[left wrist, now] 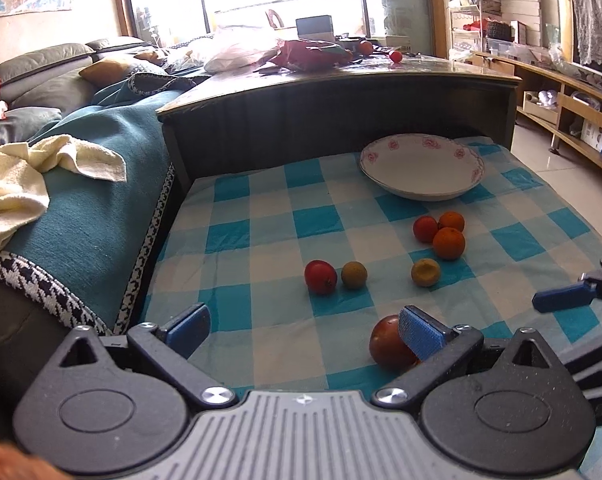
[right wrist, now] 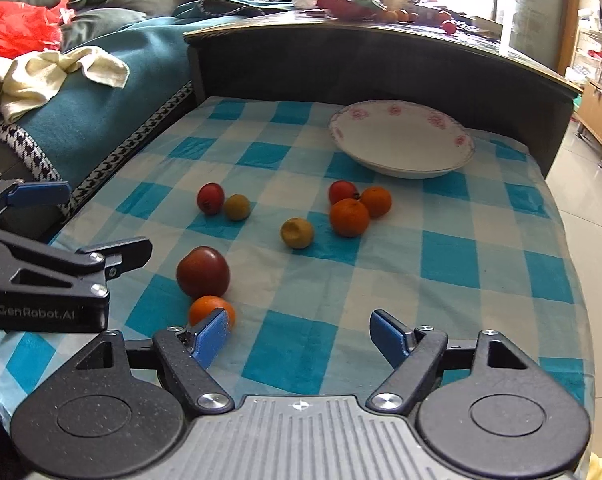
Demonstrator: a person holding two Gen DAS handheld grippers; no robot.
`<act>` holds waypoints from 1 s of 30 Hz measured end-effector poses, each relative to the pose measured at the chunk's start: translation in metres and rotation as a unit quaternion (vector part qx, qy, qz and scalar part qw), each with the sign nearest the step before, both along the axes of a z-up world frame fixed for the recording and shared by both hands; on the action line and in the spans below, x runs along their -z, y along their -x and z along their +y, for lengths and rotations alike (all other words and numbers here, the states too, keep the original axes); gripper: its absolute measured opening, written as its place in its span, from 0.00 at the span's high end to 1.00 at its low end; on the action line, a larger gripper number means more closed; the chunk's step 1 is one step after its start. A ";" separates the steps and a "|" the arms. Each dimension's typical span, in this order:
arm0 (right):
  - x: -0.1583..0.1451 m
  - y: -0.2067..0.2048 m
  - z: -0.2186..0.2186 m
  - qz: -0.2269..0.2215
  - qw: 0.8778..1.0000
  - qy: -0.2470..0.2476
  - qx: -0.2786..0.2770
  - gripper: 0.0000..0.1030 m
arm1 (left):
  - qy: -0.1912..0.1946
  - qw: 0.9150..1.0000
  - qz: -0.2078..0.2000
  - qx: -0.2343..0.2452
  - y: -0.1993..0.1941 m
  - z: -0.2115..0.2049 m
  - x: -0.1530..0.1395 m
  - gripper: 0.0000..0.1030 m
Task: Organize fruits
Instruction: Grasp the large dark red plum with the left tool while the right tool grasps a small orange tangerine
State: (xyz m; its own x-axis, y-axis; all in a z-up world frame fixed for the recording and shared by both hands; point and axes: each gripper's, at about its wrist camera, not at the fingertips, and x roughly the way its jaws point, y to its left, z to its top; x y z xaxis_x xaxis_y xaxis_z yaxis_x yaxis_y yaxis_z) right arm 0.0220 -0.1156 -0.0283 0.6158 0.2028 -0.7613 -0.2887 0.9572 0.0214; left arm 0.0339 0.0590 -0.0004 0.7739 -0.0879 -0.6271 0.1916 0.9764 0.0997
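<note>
Several fruits lie on a blue checked cloth (left wrist: pixel 261 240). A white flowered dish (left wrist: pixel 421 168) stands empty at the far right, also in the right wrist view (right wrist: pixel 401 140). A large dark red fruit (left wrist: pixel 389 344) lies by my left gripper's right finger; in the right wrist view it (right wrist: pixel 203 272) sits beside a small orange (right wrist: pixel 209 310). Two oranges (right wrist: pixel 349 216) and a red fruit (right wrist: pixel 341 191) cluster near the dish. A yellow fruit (right wrist: pixel 297 233) lies apart. My left gripper (left wrist: pixel 305 332) is open and empty. My right gripper (right wrist: pixel 301 338) is open and empty.
A red fruit (left wrist: pixel 320 277) and a yellow-green one (left wrist: pixel 353 275) lie together mid-cloth. A dark cabinet (left wrist: pixel 341 112) rises behind the cloth with bags on top. A sofa with a teal blanket (left wrist: pixel 93 200) and cream towel (left wrist: pixel 29 176) borders the left.
</note>
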 end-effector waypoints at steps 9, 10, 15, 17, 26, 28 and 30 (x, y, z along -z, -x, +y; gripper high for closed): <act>0.016 -0.011 0.030 0.036 0.997 -0.006 -0.073 0.54 | 0.020 1.000 0.009 -0.002 -0.012 0.004 -0.001 0.00; 0.018 -0.012 0.033 0.038 0.996 -0.009 -0.079 0.56 | 0.022 1.000 0.010 -0.003 -0.013 0.005 -0.001 0.00; 0.027 -0.019 0.040 0.050 0.994 -0.013 -0.093 0.73 | 0.033 0.999 0.022 0.003 -0.017 0.004 0.004 0.00; 0.028 -0.019 0.039 0.048 0.994 -0.015 -0.093 0.73 | 0.029 0.999 0.025 0.010 -0.019 0.001 0.006 0.00; 0.022 -0.012 0.012 0.055 0.997 -0.008 -0.062 0.74 | 0.031 0.996 0.062 0.062 -0.024 -0.021 0.024 0.13; 0.021 -0.010 0.000 0.058 0.997 -0.006 -0.043 0.74 | 0.028 0.995 0.070 0.070 -0.027 -0.028 0.029 0.19; 0.021 -0.010 -0.011 0.056 0.998 0.000 -0.025 0.74 | 0.029 0.993 0.085 0.077 -0.031 -0.033 0.036 0.29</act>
State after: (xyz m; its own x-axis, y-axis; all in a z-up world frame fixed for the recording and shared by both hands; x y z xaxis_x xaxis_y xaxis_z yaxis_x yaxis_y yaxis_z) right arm 0.0324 -0.1266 -0.0494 0.5162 0.2309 -0.8248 -0.3313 0.9418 0.0564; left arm 0.0644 0.0257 -0.0367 0.6328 -0.2365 -0.7373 0.3474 0.9377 -0.0026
